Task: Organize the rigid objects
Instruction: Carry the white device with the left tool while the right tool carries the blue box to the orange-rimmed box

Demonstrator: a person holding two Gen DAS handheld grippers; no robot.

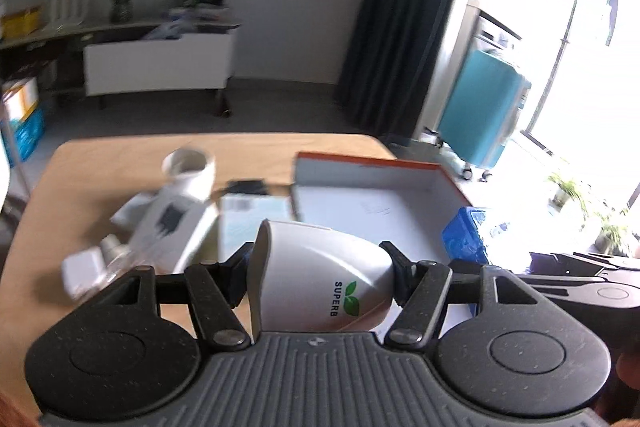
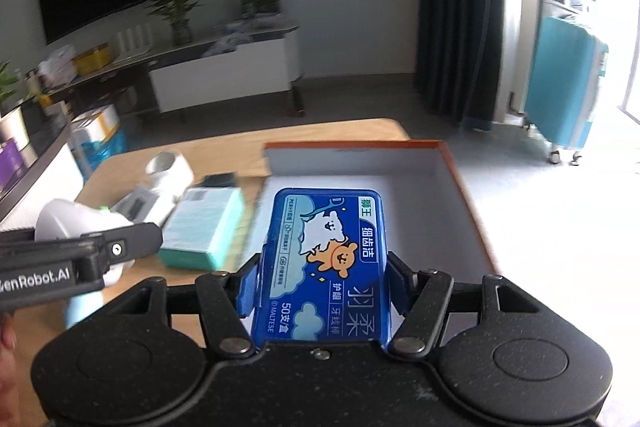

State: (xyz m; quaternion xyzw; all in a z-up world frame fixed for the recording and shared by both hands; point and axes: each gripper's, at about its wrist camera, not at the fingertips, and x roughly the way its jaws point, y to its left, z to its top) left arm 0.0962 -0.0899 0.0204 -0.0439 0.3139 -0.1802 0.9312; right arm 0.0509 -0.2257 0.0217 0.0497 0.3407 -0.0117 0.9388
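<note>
Lying sideways between the pads of the left gripper [image 1: 320,267]: a white cup [image 1: 320,279] with green leaves and the word SUPERB on its wall, mouth toward the left, base toward the right, clenched at both ends and hanging above the wooden table [image 1: 120,155]. Being gripped on its long sides by the right gripper [image 2: 320,279]: a blue plastic case [image 2: 326,263] printed with a white animal and an orange bear, flat face up, hovering over the near edge of an orange-rimmed white box [image 2: 400,163]. Sitting open and bare inside, that box, at the table's right part. Lying left of the box: a teal-and-white carton [image 2: 204,223], a small black item [image 2: 218,180] behind it, a white mug [image 2: 170,169] farther back, a white packet with a dark print [image 1: 168,223], and blurred clear and white bits near the table's left edge. Showing beyond the table: a blue suitcase [image 1: 480,107] by a dark curtain [image 1: 400,19].
</note>
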